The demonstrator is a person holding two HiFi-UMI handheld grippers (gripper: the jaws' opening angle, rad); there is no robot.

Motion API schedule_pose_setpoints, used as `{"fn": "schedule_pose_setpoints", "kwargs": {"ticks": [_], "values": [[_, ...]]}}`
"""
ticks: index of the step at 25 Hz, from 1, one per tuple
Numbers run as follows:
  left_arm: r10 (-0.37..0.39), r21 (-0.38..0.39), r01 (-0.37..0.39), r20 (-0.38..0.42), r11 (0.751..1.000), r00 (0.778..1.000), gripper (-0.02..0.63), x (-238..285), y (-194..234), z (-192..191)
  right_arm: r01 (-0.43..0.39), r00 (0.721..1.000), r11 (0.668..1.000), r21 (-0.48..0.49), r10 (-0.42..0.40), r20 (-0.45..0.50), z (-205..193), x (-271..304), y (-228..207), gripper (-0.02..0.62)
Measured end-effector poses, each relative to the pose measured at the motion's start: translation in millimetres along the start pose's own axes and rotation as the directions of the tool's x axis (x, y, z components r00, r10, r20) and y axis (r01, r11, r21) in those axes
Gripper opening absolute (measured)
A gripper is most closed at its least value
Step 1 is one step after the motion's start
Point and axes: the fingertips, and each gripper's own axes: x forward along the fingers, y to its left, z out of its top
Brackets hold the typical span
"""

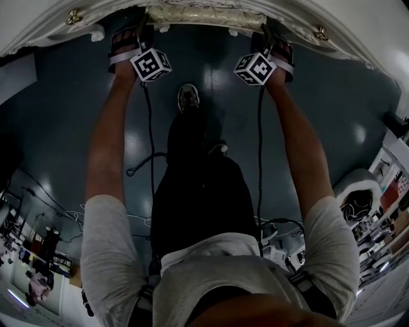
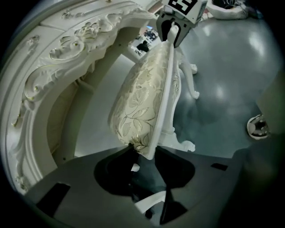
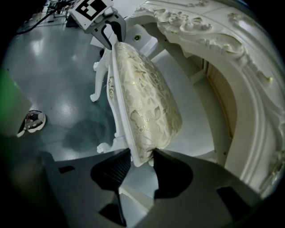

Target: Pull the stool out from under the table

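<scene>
The stool has a cream leaf-patterned cushion [image 2: 142,93] on a white carved frame. In the head view its seat [image 1: 204,16] shows at the top, just below the white table's edge [image 1: 38,29]. My left gripper [image 1: 135,37] holds the seat's left end and my right gripper [image 1: 271,37] the right end. In the left gripper view the jaws [image 2: 143,153] are shut on the seat's near end, with the right gripper [image 2: 176,29] at the far end. In the right gripper view the jaws [image 3: 141,159] pinch the opposite end of the cushion [image 3: 147,102].
The ornate white table [image 2: 67,58] arches over the stool on its far side [image 3: 231,53]. The stool's curled white legs [image 2: 192,84] stand on a dark glossy floor. The person's shoe [image 1: 187,97] is just behind the stool, and cables [image 1: 144,163] trail over the floor.
</scene>
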Motion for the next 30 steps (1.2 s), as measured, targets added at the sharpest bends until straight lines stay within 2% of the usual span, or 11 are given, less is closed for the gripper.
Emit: {"fn": "schedule_pose_setpoints", "kwargs": {"ticks": [3,15,30], "values": [[-0.004,-0.034,0.004,-0.018,0.999,1.000,0.146,-3,0,-2,-0.006,1.000,1.000,0.005,0.006,0.009,0,-7,7,0.169],[-0.042,-0.073,0.039,-0.046,0.997,0.998,0.137,-28,-20,-6,-0.026,1.000,0.999,0.036,0.026,0.002,-12,-32,30,0.169],[-0.044,-0.194,0.025,-0.094,0.981,0.995,0.130,-63,-49,-17,-0.036,0.999,0.999,0.003,0.036,0.032,-15,-50,49,0.169]]}}
